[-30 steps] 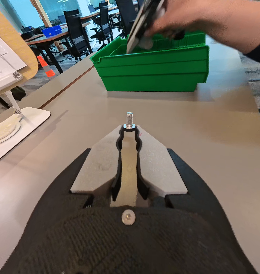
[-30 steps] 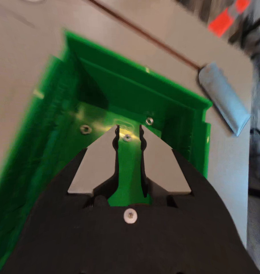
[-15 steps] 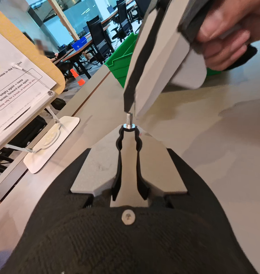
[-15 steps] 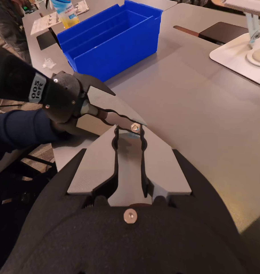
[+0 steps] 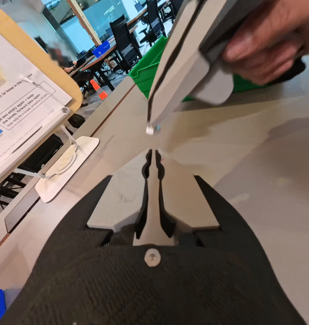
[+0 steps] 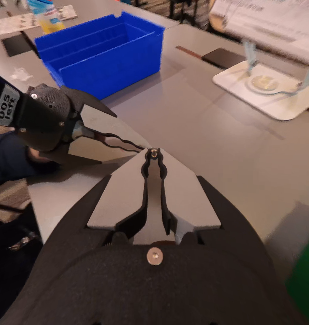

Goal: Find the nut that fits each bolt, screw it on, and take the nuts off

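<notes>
Nut (image 5: 152,129), small and blurred, sits pinched at the tip of our right gripper (image 5: 151,125) above the grey table (image 5: 255,158) in the left wrist view, our left gripper (image 5: 153,150) nearly closed on nothing, while the right wrist view shows our right gripper (image 6: 153,152) clamping that nut (image 6: 153,154) near the blue bin (image 6: 104,58).

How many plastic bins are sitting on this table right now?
2: a green bin at its far side in the left wrist view, a blue bin in the right wrist view. Another small blue bin sits on a distant desk; more may be hidden.
</notes>
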The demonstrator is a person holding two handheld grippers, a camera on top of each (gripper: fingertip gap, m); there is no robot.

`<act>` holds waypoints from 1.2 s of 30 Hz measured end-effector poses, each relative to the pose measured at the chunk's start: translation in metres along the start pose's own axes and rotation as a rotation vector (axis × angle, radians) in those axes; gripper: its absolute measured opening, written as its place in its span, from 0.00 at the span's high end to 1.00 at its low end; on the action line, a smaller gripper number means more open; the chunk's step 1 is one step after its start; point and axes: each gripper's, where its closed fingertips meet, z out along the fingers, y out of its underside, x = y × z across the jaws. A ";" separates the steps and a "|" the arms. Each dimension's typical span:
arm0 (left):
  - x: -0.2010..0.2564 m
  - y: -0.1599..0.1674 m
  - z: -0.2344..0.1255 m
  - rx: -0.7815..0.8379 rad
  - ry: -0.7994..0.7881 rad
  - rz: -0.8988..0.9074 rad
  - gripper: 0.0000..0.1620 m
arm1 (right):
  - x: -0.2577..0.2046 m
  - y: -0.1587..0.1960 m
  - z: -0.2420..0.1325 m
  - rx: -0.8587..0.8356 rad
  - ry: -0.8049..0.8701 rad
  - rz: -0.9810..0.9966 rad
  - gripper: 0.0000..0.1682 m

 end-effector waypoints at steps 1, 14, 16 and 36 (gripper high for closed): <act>-0.003 0.002 -0.001 -0.001 -0.005 -0.013 0.97 | 0.009 -0.004 -0.012 0.010 0.049 -0.027 0.97; 0.005 0.006 0.002 -0.027 0.049 -0.051 0.95 | 0.169 0.163 -0.167 -0.727 0.368 0.195 0.97; 0.004 0.008 0.001 -0.029 0.043 -0.047 0.96 | 0.160 0.185 -0.157 -0.802 0.282 0.218 0.97; -0.013 0.009 -0.005 -0.005 0.020 -0.143 0.96 | 0.022 0.004 0.015 -0.098 0.122 -0.158 0.89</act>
